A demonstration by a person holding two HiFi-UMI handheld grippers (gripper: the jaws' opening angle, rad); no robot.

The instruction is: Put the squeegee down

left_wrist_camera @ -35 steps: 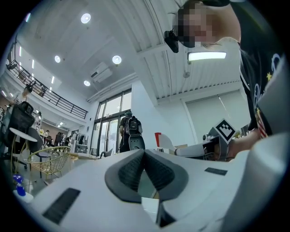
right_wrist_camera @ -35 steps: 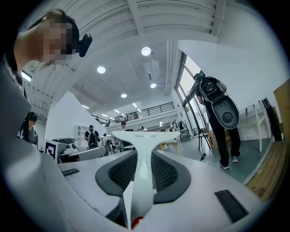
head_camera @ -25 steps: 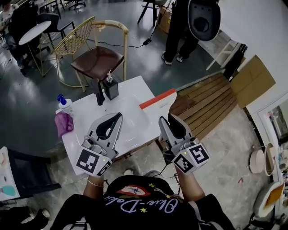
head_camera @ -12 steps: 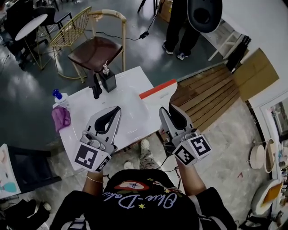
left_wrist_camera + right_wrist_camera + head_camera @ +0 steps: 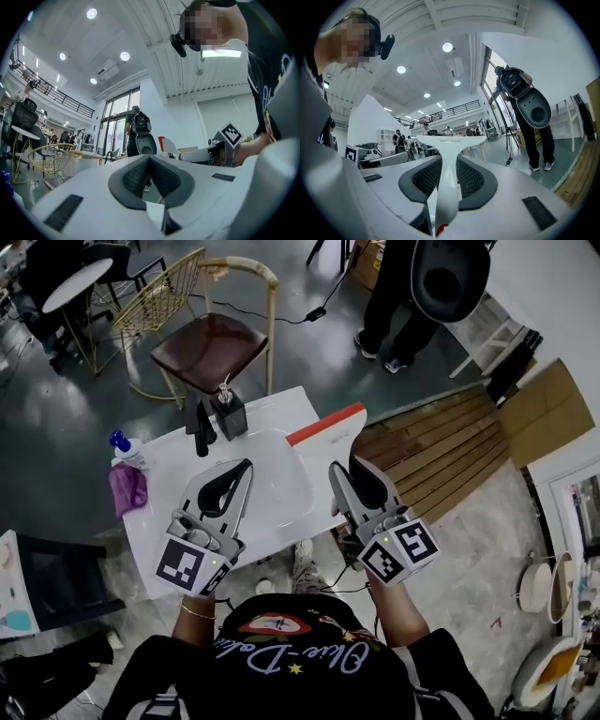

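Right gripper (image 5: 449, 171) clenched on white squeegee (image 5: 446, 192) handle; blade (image 5: 451, 140) crosswise beyond jaw tips. Left gripper (image 5: 149, 159) jaws pressed together, pad against pad.

Squeegee (image 5: 328, 435) edged slightly forward over table (image 5: 169, 493); bystander (image 5: 394, 287) shifted right.

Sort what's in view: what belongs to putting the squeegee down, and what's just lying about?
In the job: squeegee, clamped in the right hand-held gripper; white table, the likely place to set it.
Lying about: spray bottle; purple cloth; black holder; chair; left hand-held gripper, shut and empty.
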